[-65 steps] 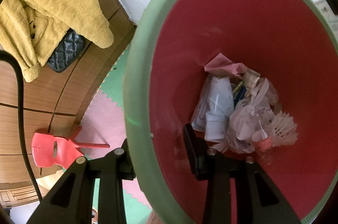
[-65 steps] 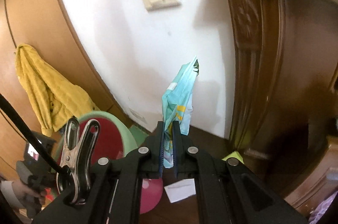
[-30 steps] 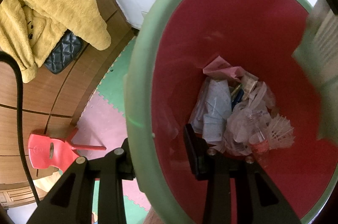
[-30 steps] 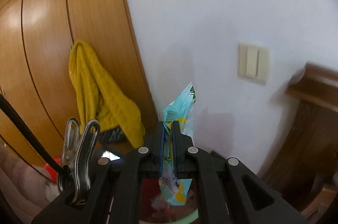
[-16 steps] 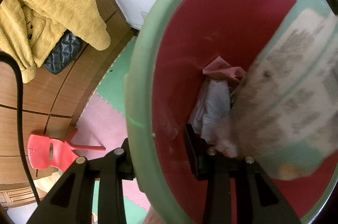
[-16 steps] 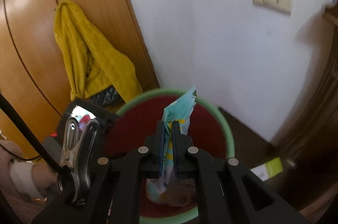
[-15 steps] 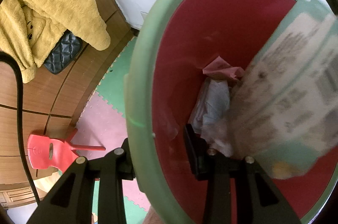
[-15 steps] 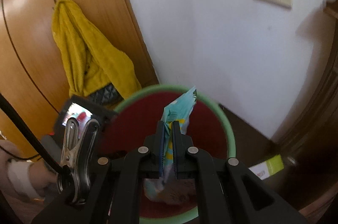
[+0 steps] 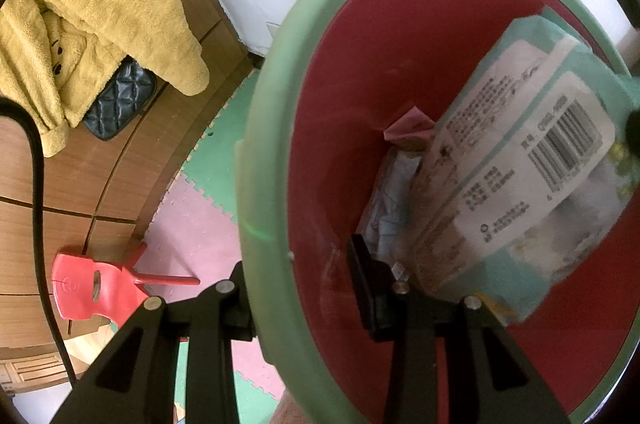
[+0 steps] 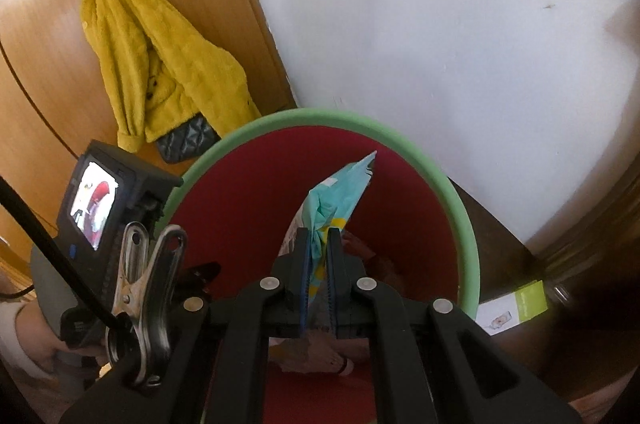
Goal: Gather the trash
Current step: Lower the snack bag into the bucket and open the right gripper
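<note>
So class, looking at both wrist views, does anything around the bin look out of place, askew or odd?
One thing: a small white and green box lies on the dark floor outside the bin, by the wooden furniture. It could be uncollected trash. The wrapper hangs over the bin's opening, pinched in the right gripper, so it is not spilled.

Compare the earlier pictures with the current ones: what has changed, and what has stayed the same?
The right gripper carried the wrapper down into the bin mouth; nothing was let go. The left gripper still clamps the bin's rim, and the bin has not moved.
</note>
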Demonstrator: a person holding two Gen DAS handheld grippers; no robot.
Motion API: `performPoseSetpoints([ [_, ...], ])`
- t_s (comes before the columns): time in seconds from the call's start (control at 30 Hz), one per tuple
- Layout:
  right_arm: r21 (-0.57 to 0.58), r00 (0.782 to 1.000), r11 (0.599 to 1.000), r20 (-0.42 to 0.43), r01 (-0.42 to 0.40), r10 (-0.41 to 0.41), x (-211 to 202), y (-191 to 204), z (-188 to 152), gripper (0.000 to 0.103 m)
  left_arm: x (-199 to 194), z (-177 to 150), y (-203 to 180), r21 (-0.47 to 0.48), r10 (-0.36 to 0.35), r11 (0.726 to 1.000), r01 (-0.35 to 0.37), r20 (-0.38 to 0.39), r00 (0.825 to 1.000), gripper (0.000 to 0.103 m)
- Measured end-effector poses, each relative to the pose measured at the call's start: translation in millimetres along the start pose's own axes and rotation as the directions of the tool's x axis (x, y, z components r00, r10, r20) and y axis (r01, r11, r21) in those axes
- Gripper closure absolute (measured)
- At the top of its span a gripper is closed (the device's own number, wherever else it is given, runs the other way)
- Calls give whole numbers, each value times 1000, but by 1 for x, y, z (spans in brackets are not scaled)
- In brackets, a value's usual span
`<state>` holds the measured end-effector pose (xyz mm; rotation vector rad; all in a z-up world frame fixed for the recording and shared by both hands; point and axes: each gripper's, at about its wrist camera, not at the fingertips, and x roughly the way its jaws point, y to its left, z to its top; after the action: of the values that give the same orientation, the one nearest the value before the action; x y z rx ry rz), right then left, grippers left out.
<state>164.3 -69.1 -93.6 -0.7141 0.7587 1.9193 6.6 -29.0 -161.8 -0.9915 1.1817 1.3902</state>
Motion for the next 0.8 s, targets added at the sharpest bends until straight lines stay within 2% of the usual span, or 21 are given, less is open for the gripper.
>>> performPoseSetpoints([
  [0.17,40,994,999,-105,14,-10,18,-9,-8,93,0,1,0,-1,0,1000,0,1,1000,66],
  [0.37,10,977,1000,-215,-9,11,46,5,-5,92,0,1,-1,-2,-1,1000,1,1,1000,66],
  [0.47,30,955,999,-292,-36,43,66,9,-3,92,0,2,0,-2,-2,1000,2,2,1000,66],
  [0.53,6,941,1000,-338,-4,6,79,9,-2,91,0,2,0,-4,-3,1000,3,2,1000,66],
  [0.73,2,903,1000,-429,15,-12,100,5,1,88,-1,2,1,-6,-6,1000,6,4,1000,66],
  [0.8,14,879,999,-476,30,-20,109,2,3,87,-1,2,0,-7,-7,1000,7,4,1000,66],
])
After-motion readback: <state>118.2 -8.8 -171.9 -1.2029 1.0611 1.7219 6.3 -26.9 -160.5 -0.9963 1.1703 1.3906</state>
